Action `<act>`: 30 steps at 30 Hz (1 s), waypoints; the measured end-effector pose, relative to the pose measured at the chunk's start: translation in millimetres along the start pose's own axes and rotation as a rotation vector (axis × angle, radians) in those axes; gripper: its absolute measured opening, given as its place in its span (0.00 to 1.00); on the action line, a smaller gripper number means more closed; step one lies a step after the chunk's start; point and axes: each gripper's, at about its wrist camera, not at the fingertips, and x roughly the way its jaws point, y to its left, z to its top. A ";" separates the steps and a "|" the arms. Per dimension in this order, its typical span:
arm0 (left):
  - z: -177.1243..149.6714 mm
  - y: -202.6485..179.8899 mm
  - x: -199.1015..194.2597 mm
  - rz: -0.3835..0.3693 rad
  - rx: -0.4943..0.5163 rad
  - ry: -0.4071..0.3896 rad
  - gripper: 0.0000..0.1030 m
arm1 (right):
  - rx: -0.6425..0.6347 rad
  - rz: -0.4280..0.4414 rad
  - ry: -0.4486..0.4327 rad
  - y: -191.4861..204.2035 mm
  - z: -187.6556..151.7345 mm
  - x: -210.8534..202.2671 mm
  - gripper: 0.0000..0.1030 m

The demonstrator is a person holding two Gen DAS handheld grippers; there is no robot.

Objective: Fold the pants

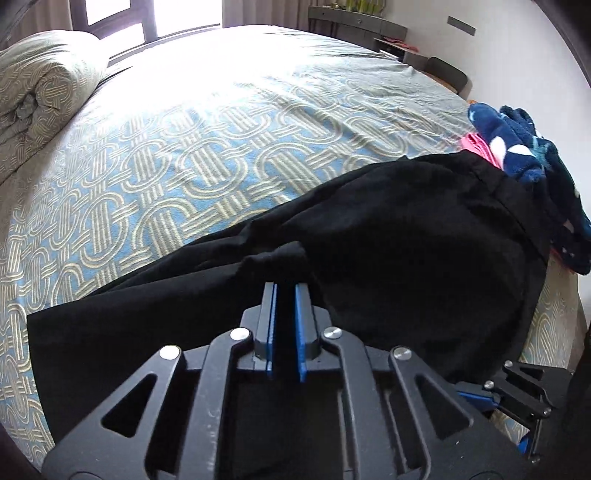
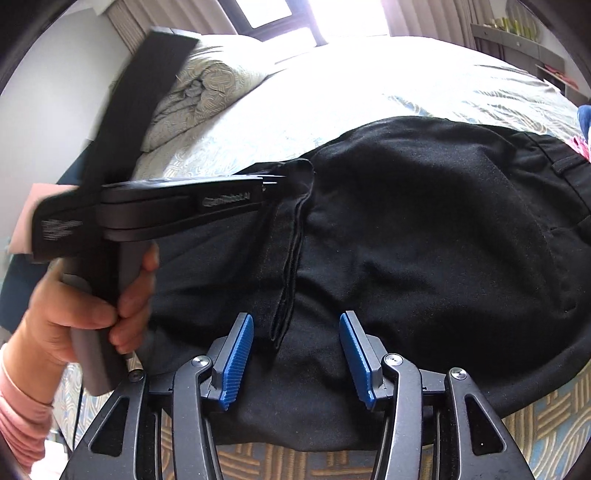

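Black pants (image 1: 388, 236) lie across the near part of the bed, waistband toward the right. My left gripper (image 1: 285, 286) is shut on a raised fold of the pants' fabric; in the right wrist view it (image 2: 275, 181) comes in from the left, held by a hand, pinching a hem edge that hangs down from it. My right gripper (image 2: 295, 321) is open, its blue pads (image 2: 236, 354) on either side of the hanging hem strip, above the pants (image 2: 424, 229), holding nothing.
The bed (image 1: 221, 140) has a blue and beige patterned cover. A rolled quilt (image 1: 40, 92) lies at the far left. A navy patterned garment (image 1: 524, 147) and a pink item (image 1: 476, 146) lie at the right edge. A desk (image 1: 354, 22) stands by the far wall.
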 end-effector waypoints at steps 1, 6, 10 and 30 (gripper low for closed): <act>-0.6 -7.3 2.7 0.021 0.036 0.001 0.22 | -0.004 0.000 -0.005 -0.3 -0.8 -0.6 0.48; -6.5 -29.3 1.8 0.086 0.129 0.022 0.22 | 0.018 -0.005 0.004 -6.3 -3.2 -9.3 0.49; -15.4 -42.5 -22.4 0.069 0.142 -0.013 0.44 | 0.079 -0.008 0.012 -24.0 -9.7 -22.7 0.50; -96.8 -63.1 -43.6 -0.016 0.012 0.057 0.60 | 0.329 -0.125 -0.099 -109.9 -61.3 -98.4 0.52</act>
